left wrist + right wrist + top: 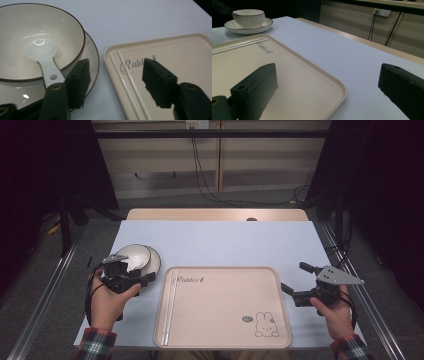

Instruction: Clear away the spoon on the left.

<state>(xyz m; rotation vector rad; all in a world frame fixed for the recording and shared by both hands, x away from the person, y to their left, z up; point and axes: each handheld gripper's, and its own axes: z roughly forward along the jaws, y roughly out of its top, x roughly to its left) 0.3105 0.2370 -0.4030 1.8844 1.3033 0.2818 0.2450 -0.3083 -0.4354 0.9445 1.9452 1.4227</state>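
A: Left gripper [115, 85]?
B: Jaws apart, gripping nothing; one pad sits over the saucer rim.
A: Outward from it?
B: At eleven o'clock, a white ceramic spoon [43, 56] lies in the cream brown-rimmed bowl [37, 27] on its matching saucer [91, 53]. At one o'clock, two white chopsticks [125, 75] lie in the beige rabbit-print tray [182, 52].
A: Right gripper [296, 282]?
B: Open, at the tray's three o'clock edge.

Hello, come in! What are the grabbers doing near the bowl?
Left gripper open beside bowl, spoon inside. Right gripper open over tray corner. Nothing blocking.
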